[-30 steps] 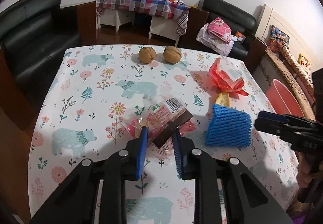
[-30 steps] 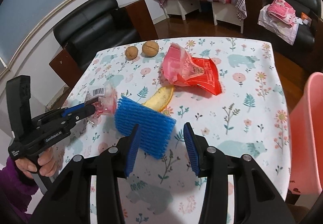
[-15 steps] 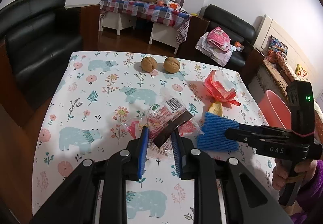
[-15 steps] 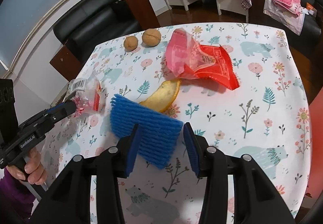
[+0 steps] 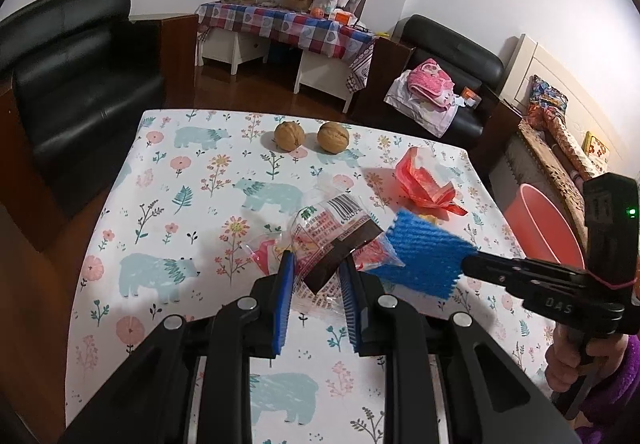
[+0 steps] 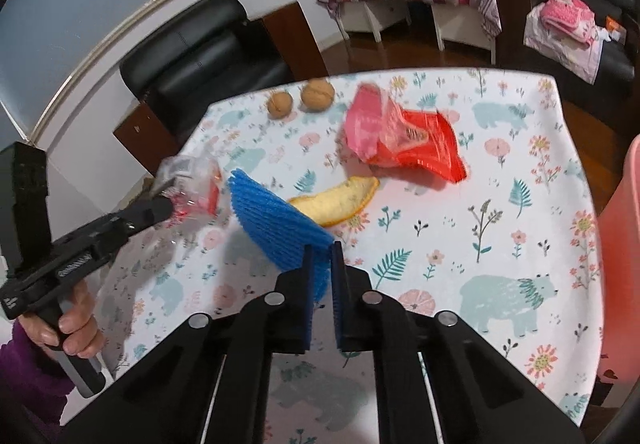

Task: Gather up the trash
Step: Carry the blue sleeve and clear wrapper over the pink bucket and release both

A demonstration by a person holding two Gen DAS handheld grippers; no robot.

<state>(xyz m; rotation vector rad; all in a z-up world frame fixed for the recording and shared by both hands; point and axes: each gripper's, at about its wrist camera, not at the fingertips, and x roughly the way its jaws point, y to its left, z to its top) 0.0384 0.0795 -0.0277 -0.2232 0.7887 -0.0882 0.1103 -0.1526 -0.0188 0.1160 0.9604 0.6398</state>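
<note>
Two walnuts point(image 5: 289, 136) sit side by side at the table's point(image 5: 168, 203) far edge. Nearer, to the right, a crumpled bag point(image 6: 404, 135) lies with a peel point(image 6: 336, 199) just before it. A bucket point(image 5: 540, 224) stands off the table's right side.

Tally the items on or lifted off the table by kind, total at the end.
Walnuts: 2
Wrappers: 2, clear one in left claw, red one on table
Foam net: 1, blue, in right claw
Peel: 1, yellow
Total: 6
</note>
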